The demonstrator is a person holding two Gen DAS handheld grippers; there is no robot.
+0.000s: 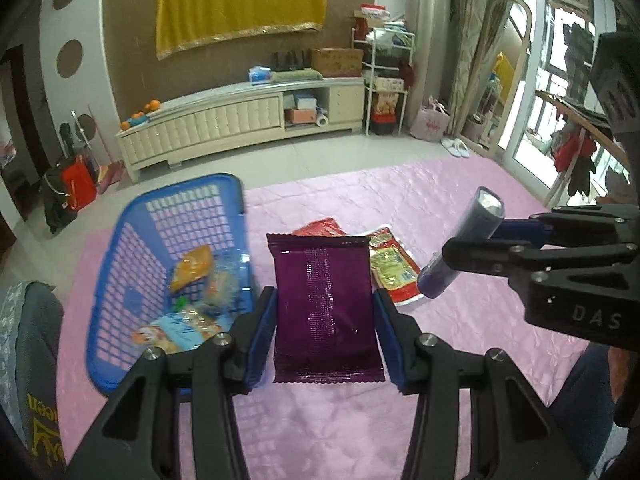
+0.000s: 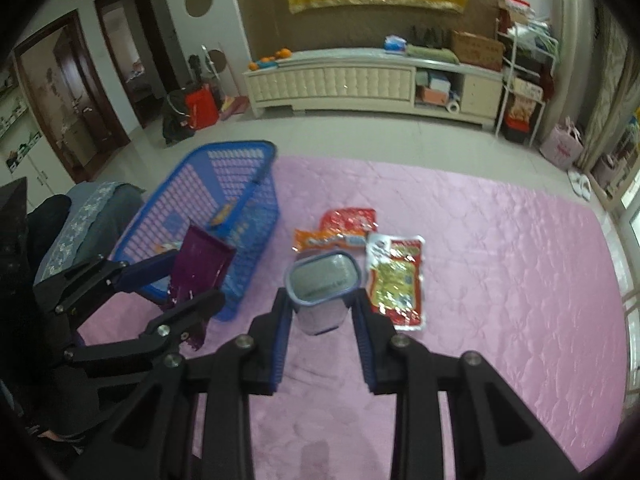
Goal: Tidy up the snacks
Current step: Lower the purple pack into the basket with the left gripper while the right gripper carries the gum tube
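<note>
The snack packet (image 1: 325,308) is glossy purple with a dotted shimmer down its middle; the basket (image 1: 120,240) is bright blue with a grid of small openings; the cloth (image 1: 460,320) is pale pink with a faint quilted sheen; the tube-like pack (image 2: 322,288) is dull blue-grey with a silvery end; one flat packet (image 2: 396,278) is red with a yellow-green centre and white corner; another (image 2: 348,218) is shiny red; a third (image 2: 328,240) is orange

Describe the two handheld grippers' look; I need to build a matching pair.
Both the left gripper and right gripper are matte black plastic linkages with triangular cut-outs, silver pivot screws and blue ribbed finger pads. The right one's body bears white letters "DAS".
</note>
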